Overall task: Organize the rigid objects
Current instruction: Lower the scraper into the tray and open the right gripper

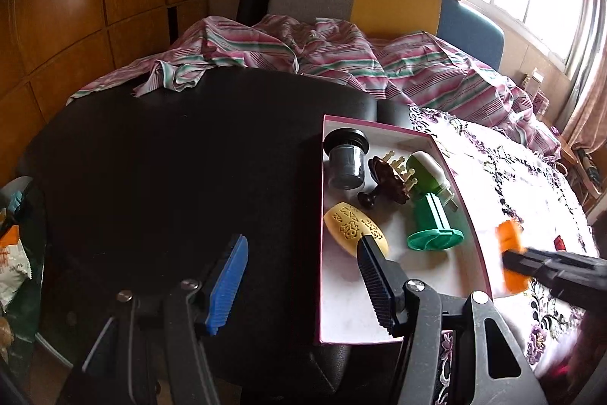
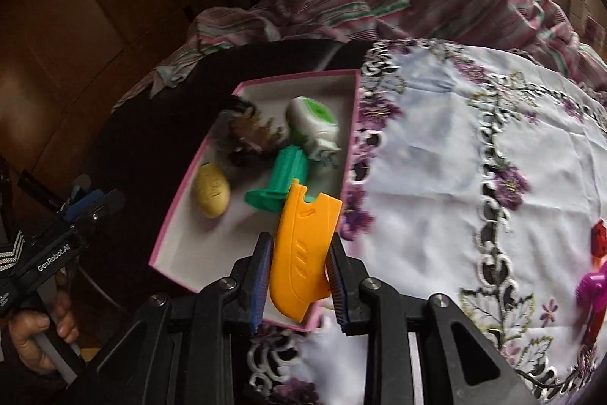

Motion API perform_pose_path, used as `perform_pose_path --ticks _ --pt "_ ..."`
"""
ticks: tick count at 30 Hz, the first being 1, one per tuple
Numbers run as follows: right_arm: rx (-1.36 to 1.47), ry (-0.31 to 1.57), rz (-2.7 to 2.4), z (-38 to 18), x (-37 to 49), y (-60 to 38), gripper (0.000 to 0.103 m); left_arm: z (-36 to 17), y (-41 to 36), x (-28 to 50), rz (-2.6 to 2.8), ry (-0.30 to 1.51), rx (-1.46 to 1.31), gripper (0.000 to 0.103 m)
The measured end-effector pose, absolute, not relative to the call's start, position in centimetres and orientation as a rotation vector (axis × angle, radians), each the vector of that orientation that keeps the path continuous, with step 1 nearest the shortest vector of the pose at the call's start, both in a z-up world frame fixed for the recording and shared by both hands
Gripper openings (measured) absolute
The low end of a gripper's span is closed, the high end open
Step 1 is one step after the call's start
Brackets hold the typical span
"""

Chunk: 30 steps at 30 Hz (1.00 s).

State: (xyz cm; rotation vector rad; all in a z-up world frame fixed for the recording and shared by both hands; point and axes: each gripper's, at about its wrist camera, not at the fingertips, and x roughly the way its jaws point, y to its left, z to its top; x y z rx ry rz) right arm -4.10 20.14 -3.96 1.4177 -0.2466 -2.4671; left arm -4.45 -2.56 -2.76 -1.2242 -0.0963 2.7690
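Note:
A pink-rimmed white box (image 1: 447, 162) (image 2: 292, 78) lies on the black table. It holds a grey jar (image 1: 346, 158), a brown comb (image 1: 390, 177), a green-white device (image 1: 426, 173) (image 2: 313, 124), a green plastic piece (image 1: 434, 222) (image 2: 280, 181) and a yellow oval (image 1: 354, 228) (image 2: 211, 188). My right gripper (image 2: 299, 253) is shut on an orange plastic piece (image 2: 303, 245) (image 1: 512, 253), over the box's near right corner. My left gripper (image 1: 301, 257) is open and empty, at the box's left edge.
A white cloth with purple embroidery (image 2: 474, 158) (image 1: 531, 185) covers the table's right part, with red (image 2: 599, 238) and magenta (image 2: 592, 291) objects at its right edge. A striped sheet (image 1: 322, 55) and a chair stand behind. Bags (image 1: 11, 260) lie at far left.

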Motion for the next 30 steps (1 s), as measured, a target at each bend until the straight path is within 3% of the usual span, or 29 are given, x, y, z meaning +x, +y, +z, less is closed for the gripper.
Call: perform_pose_path --ticks 9,18,22,30 --pt "1.548 -0.083 -2.336 -8.2 -8.9 13.5 0.028 -2.8 -3.1 -4.1 2.780 -0.095 -1.215 0.061" --pt "1.583 -0.181 -2.394 -9.9 -13.1 14.8 0.028 -2.9 -3.6 -4.4 2.789 -0.108 -1.231 0.061" --pt "1.558 -0.223 -2.392 -9.9 -12.3 15.4 0.035 -3.0 -3.8 -4.4 2.790 -0.108 -1.239 0.061" --pt "1.515 -0.270 -2.450 -8.8 -10.5 16.6 0.038 -2.8 -3.2 -4.1 2.780 -0.087 -1.230 0.061"
